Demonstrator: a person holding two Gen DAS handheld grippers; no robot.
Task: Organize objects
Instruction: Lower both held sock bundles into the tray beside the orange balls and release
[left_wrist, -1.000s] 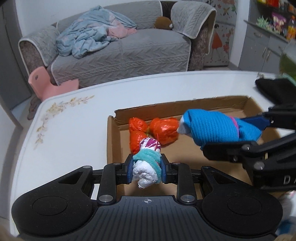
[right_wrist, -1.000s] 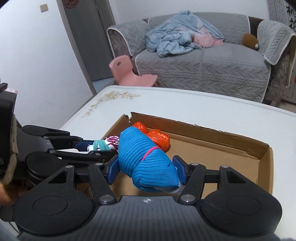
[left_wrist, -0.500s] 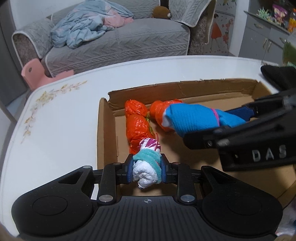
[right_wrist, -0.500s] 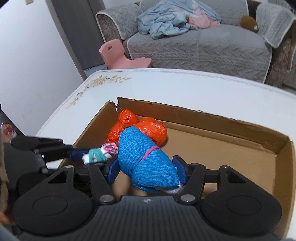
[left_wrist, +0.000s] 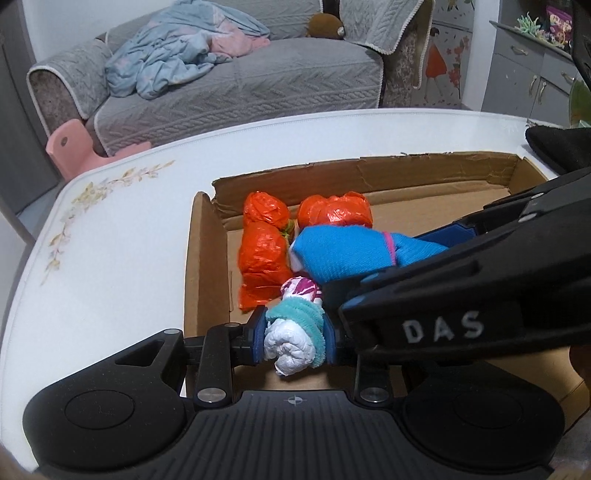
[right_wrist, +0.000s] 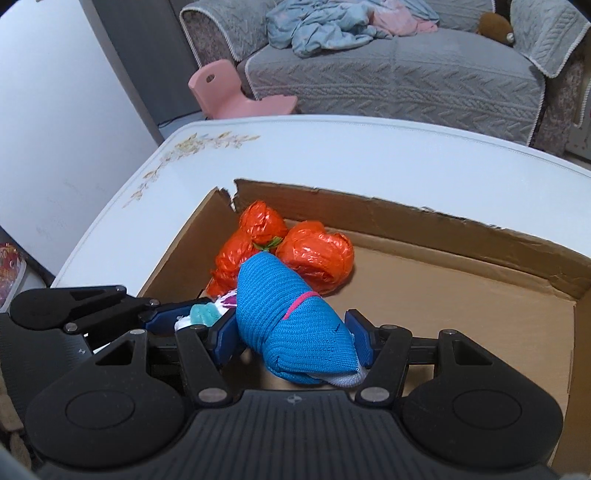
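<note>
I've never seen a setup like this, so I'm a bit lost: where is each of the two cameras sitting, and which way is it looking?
Left wrist view: sits on the left hand-held gripper, looking forward and down into the cardboard box; its jaws are opening around a white roll, and the right hand-held gripper crosses in from the right.
Right wrist view: sits on the right hand-held gripper, facing the same way, clamped on a blue roll; the left hand-held gripper shows at left.
Both share the box, three orange bundles, white table and grey sofa.
</note>
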